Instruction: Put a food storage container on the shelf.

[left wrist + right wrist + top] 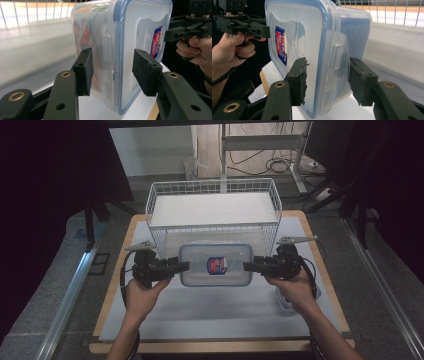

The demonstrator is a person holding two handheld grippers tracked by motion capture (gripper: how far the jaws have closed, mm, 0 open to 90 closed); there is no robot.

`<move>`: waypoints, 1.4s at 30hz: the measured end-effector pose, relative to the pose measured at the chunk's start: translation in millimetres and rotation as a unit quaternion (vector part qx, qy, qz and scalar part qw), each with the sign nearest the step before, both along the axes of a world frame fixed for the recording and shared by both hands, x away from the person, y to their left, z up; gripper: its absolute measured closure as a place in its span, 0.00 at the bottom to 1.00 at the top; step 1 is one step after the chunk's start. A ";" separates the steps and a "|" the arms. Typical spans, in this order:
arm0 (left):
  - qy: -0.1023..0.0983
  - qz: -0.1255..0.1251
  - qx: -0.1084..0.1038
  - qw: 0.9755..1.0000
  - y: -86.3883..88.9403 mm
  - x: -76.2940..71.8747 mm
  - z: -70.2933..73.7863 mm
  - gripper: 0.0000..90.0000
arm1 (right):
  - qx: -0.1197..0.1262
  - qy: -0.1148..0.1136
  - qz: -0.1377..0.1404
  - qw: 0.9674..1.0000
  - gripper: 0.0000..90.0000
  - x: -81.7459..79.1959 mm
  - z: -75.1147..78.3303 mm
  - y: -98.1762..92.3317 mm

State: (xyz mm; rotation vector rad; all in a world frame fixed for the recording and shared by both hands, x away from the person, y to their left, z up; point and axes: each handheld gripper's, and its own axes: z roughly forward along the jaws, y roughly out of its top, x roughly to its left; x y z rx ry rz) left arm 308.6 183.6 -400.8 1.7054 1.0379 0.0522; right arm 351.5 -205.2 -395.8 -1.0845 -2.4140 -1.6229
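A clear plastic food container [216, 265] with a blue-edged snap lid sits at the centre of the scene, and everything else is placed around it. It is lifted between two hand-held tongs, one at each short end, and is held level above the white mat [200, 310] that covers the wooden worktop [116, 285]. A small red and blue label shows in the middle of the lid.

The left tongs [184, 266] grip the container's left end. In the left gripper view their two black pads sit either side of that end, one against the lid [142, 37] and the other against the underside, clamped on the container over its locking flap. The left hand [142, 292] holds the tool just beside the container.

The right tongs [248, 266] grip the opposite end the same way. In the right gripper view one worn pad presses the lid and the other presses the base, clamped on the container. The right hand [295, 287] holds that tool.

Directly behind the container stands a white wire basket [212, 187], its front wall just beyond the container's far edge. Something small and pale lies on the mat to the right of the container, partly hidden beneath the right hand.
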 end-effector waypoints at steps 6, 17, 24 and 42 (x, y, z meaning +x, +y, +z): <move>-0.012 0.005 0.002 1.000 4.5 12.2 20.6 0.58 | 0.005 -0.013 0.000 1.000 0.56 13.2 18.9 5.2; -0.022 0.018 -0.001 1.000 11.4 47.3 62.6 0.57 | 0.013 -0.022 -0.003 1.000 0.56 49.2 59.1 13.5; -0.021 0.023 -0.011 0.999 13.3 63.5 72.9 0.57 | 0.015 -0.024 -0.009 1.000 0.56 66.5 75.0 16.1; -0.002 0.029 -0.025 0.999 13.4 108.8 88.8 0.57 | 0.035 -0.003 -0.034 0.999 0.56 109.0 93.1 16.2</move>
